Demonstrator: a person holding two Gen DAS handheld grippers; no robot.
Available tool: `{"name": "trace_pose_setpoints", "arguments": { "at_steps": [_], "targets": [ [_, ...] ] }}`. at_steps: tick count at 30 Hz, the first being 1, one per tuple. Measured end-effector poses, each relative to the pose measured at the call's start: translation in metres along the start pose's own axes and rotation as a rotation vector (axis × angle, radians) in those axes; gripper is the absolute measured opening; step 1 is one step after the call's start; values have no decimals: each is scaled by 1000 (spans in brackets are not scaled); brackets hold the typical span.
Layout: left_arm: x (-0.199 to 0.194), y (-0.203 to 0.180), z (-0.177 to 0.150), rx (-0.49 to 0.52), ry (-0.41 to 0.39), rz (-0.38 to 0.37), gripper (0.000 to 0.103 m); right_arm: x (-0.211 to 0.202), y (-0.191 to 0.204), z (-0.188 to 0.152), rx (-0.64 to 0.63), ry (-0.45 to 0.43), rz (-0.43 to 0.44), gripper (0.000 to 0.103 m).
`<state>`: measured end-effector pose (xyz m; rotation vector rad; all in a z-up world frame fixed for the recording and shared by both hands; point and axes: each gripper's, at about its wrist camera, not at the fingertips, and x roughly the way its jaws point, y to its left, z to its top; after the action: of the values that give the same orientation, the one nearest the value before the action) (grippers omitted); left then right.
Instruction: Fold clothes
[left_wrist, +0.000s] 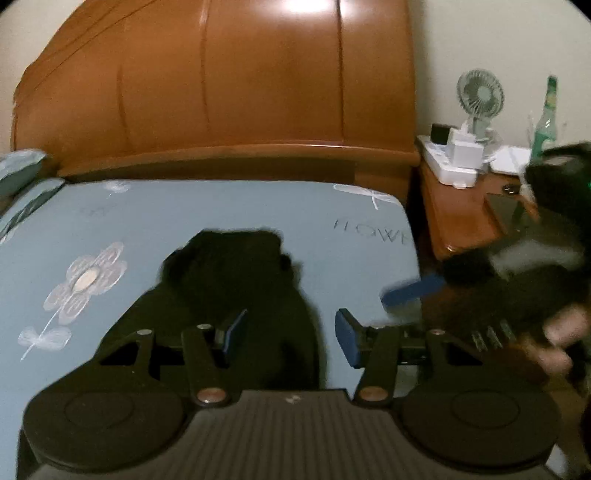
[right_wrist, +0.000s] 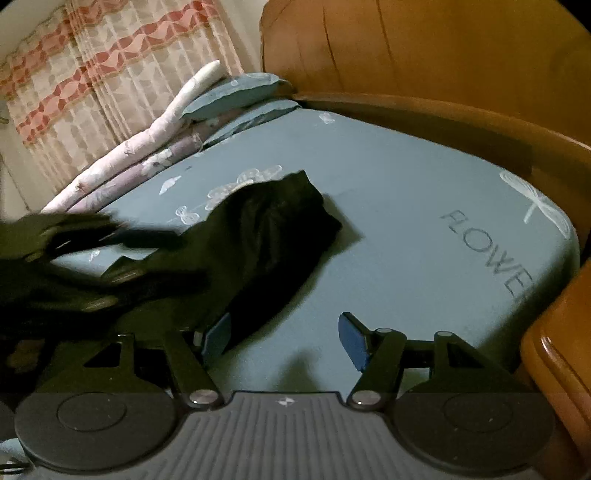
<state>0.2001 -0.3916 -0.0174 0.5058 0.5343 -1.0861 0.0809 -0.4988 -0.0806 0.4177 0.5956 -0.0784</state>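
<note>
presently: black garment bunched on bed; left hand-held gripper and right hand-held gripper both released, empty. risk: grabbing several layers, folding crooked.

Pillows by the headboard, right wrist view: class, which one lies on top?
The plain blue pillow lies topmost, nearest the wooden headboard; the pale floral bedding sits beneath it, toward the curtain.
</note>
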Motion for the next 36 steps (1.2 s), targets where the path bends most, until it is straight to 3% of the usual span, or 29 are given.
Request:
{"name": "trace_pose_setpoints", "arguments": {
  "at_steps": [5,13,16,17,20,30,36],
  "targets": [
    [43,-17,13,15,23,85,57,0,-13,-6,18,3,4,70],
    [78,-22,11,46,158,219,50,13,-29,-7,50,9,36,70],
    [76,-13,16,50,187,183,32,13,-29,-8,45,11,39,70],
    [72,-9,18,41,188,157,21,12,-30,-8,46,6,44,70],
    [56,10,31,0,173,107,11,9,-33,-7,52,-9,46,71],
    [17,65,70,-105,109,28,8,16,-31,-1,64,-26,105,75],
    [5,91,79,-170,87,6,7,24,-27,11,75,-41,228,77]
  ]
}}
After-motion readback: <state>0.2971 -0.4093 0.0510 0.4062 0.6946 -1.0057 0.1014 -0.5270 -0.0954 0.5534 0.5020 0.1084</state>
